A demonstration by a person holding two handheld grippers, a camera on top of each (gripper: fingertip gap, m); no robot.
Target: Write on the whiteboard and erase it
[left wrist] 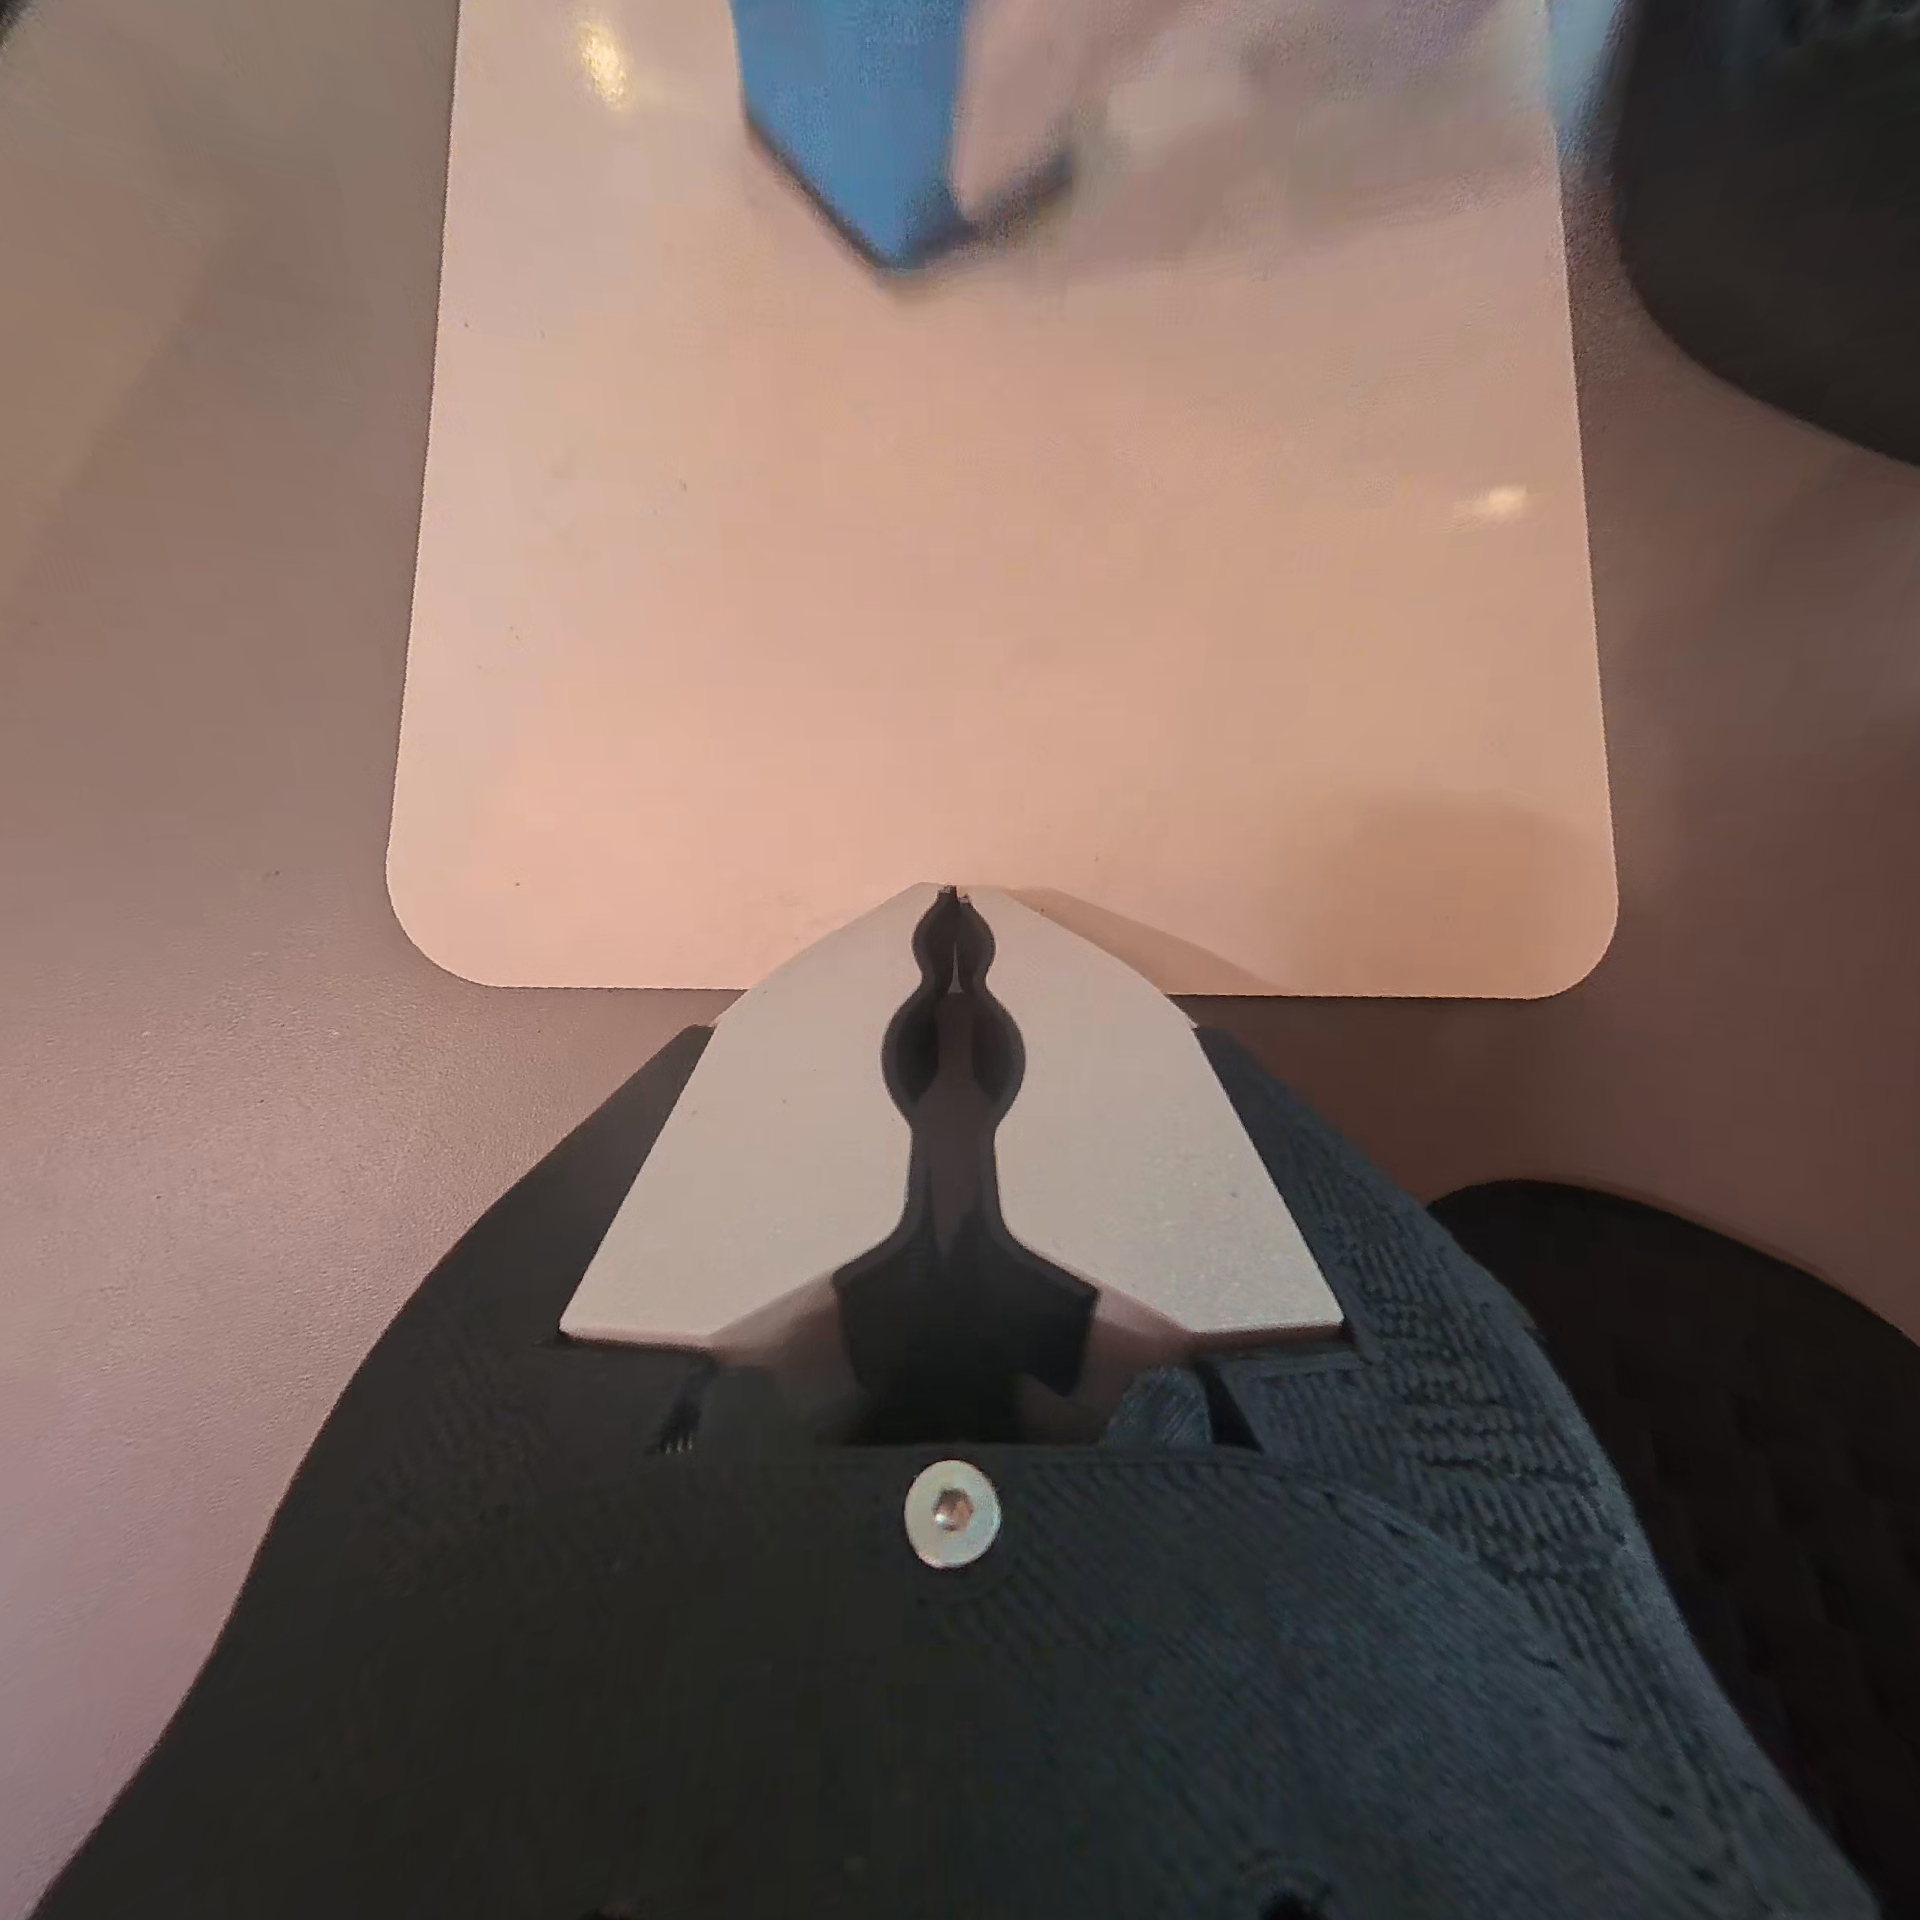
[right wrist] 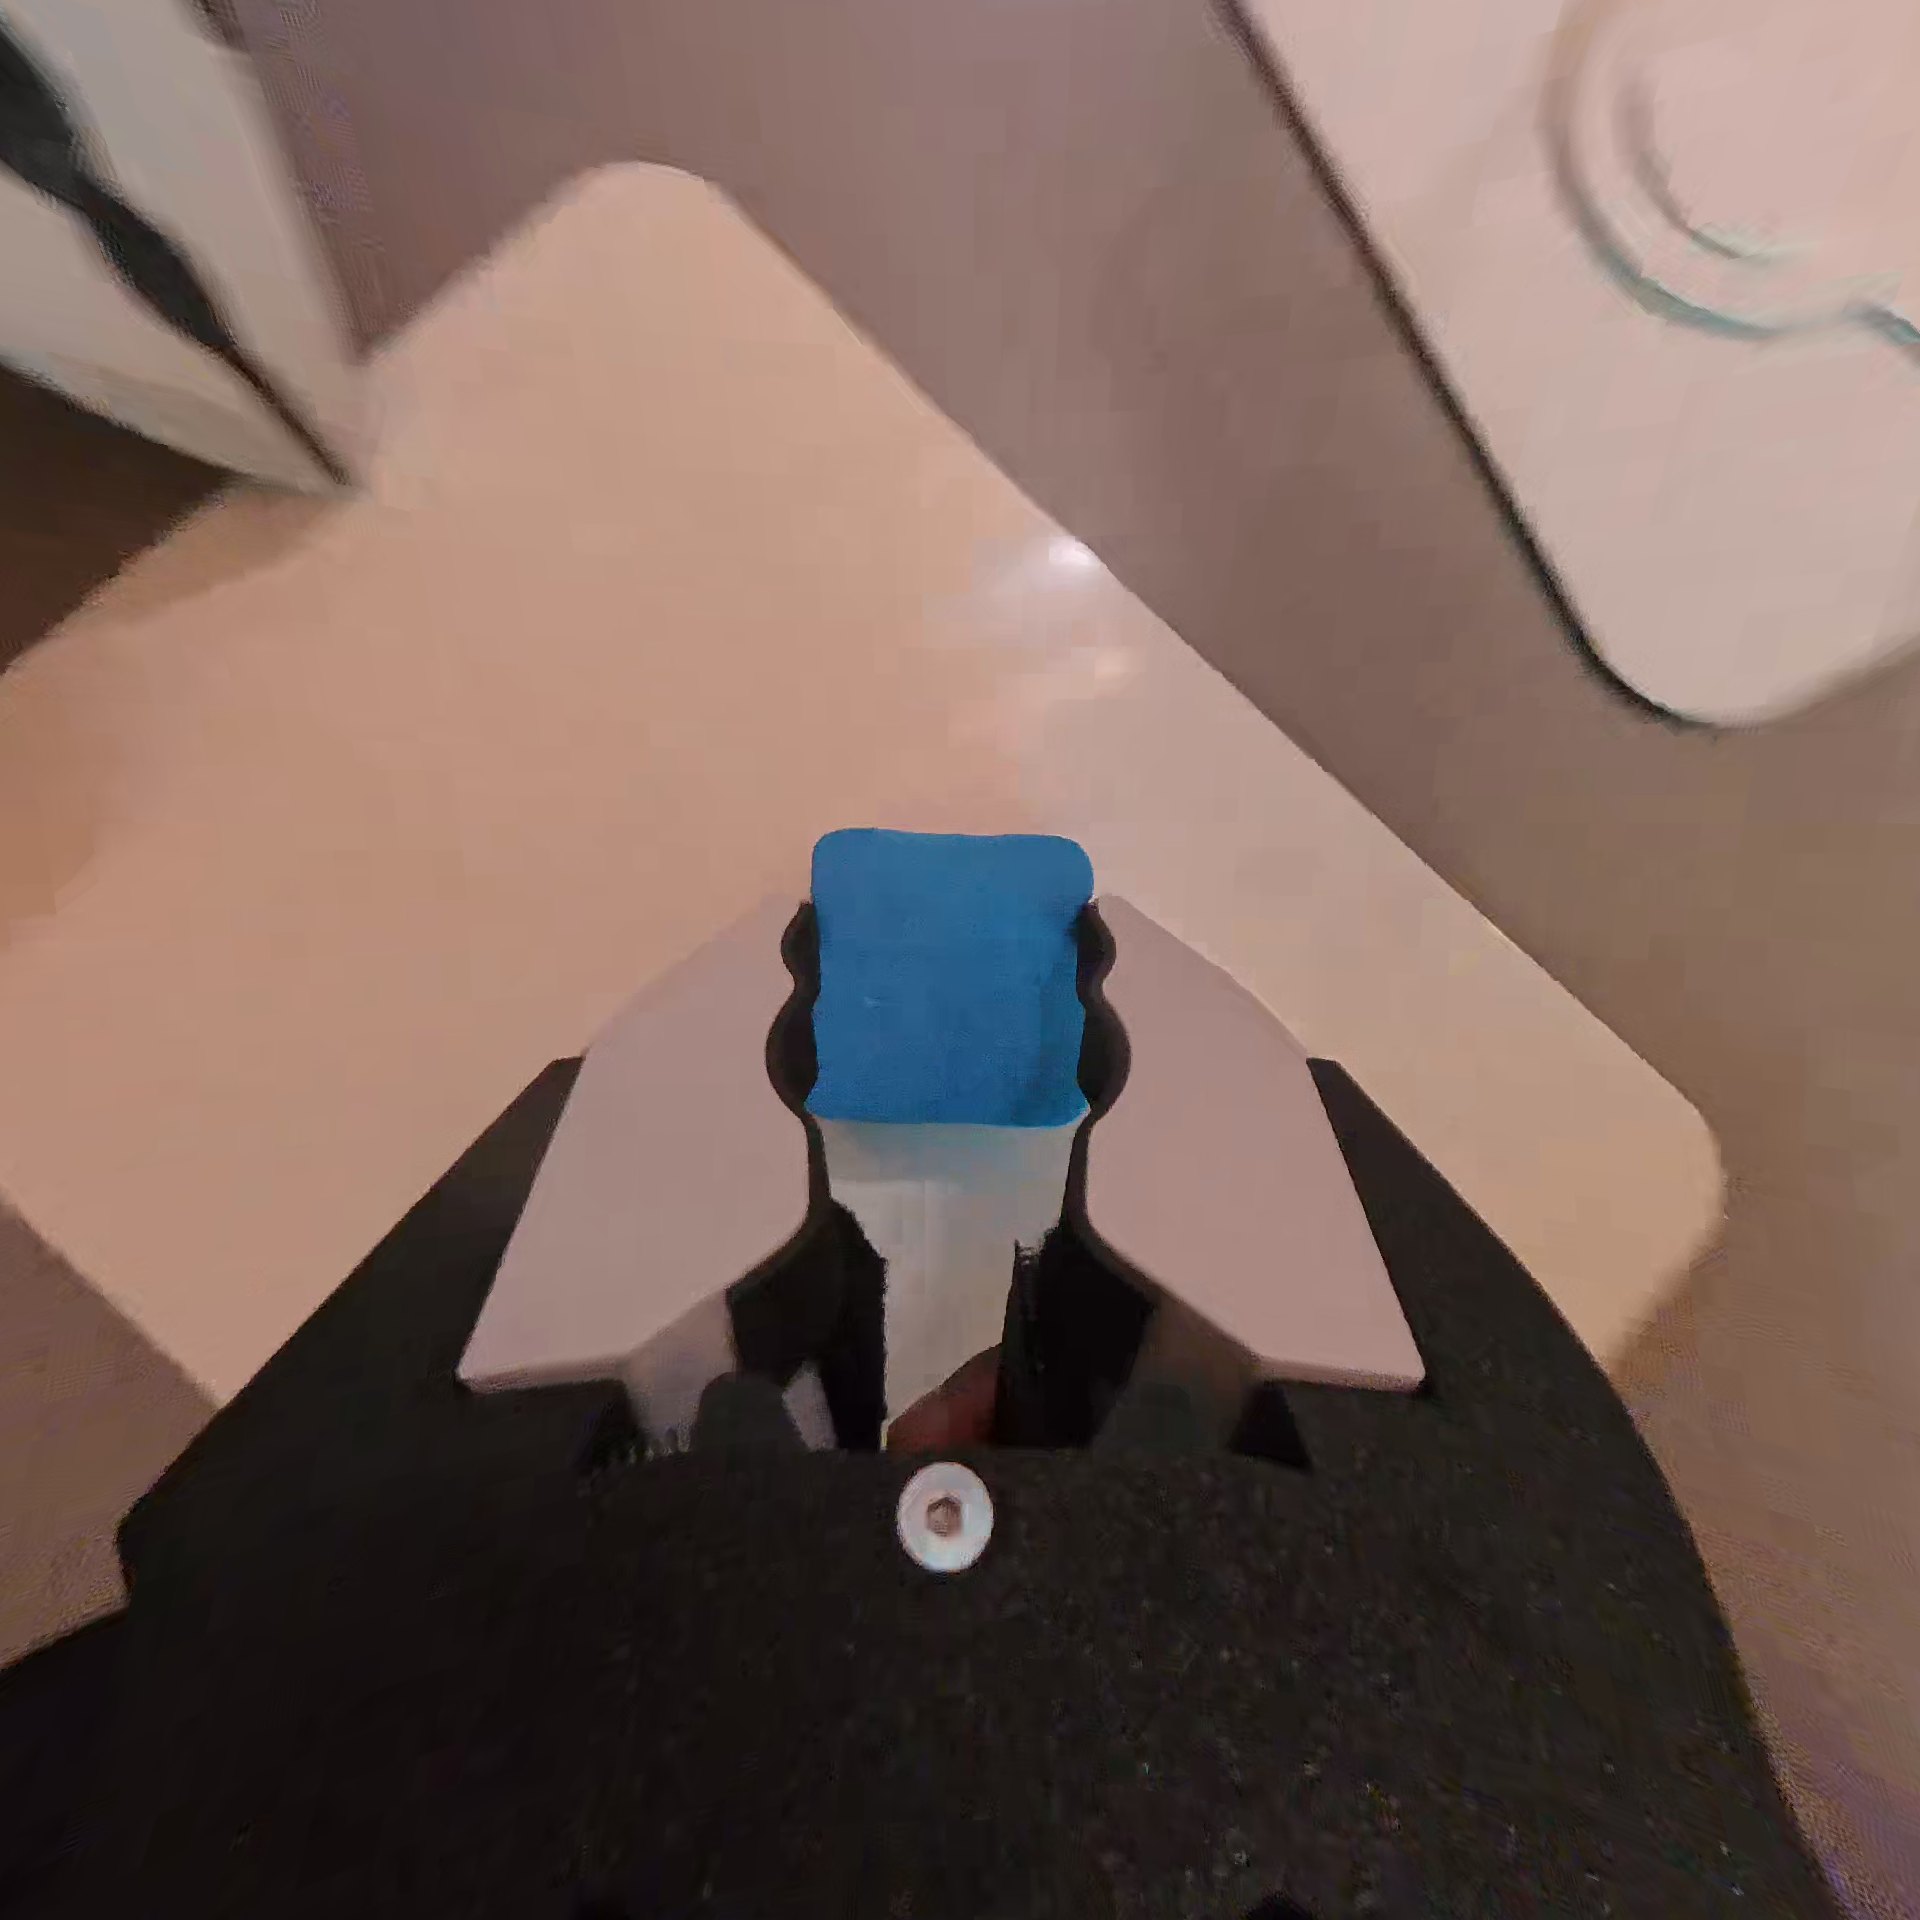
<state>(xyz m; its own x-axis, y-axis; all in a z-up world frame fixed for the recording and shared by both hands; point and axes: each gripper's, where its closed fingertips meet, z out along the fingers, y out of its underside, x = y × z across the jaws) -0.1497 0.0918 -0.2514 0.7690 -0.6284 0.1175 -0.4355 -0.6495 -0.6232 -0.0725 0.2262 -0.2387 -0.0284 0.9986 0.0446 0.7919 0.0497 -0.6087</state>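
Note:
A small white whiteboard (left wrist: 997,582) with rounded corners lies flat on the table; I see no marks on it. My left gripper (left wrist: 951,896) is shut and empty, its tips resting at the board's near edge. My right gripper (right wrist: 948,914) is shut on a blue eraser (right wrist: 948,977) and holds it over the whiteboard (right wrist: 520,790). In the left wrist view the blue eraser (left wrist: 862,135) and the right gripper appear blurred at the board's far end. The left gripper's white finger (right wrist: 156,260) shows blurred at the upper left of the right wrist view.
The table surface (left wrist: 208,623) is a dull brownish grey. A white tray-like object (right wrist: 1662,312) with a round moulded recess lies beyond the board at the upper right. A dark object (left wrist: 1787,229) sits at the right edge of the left wrist view. Across from one pair of fingers to the other is roughly 15 centimetres.

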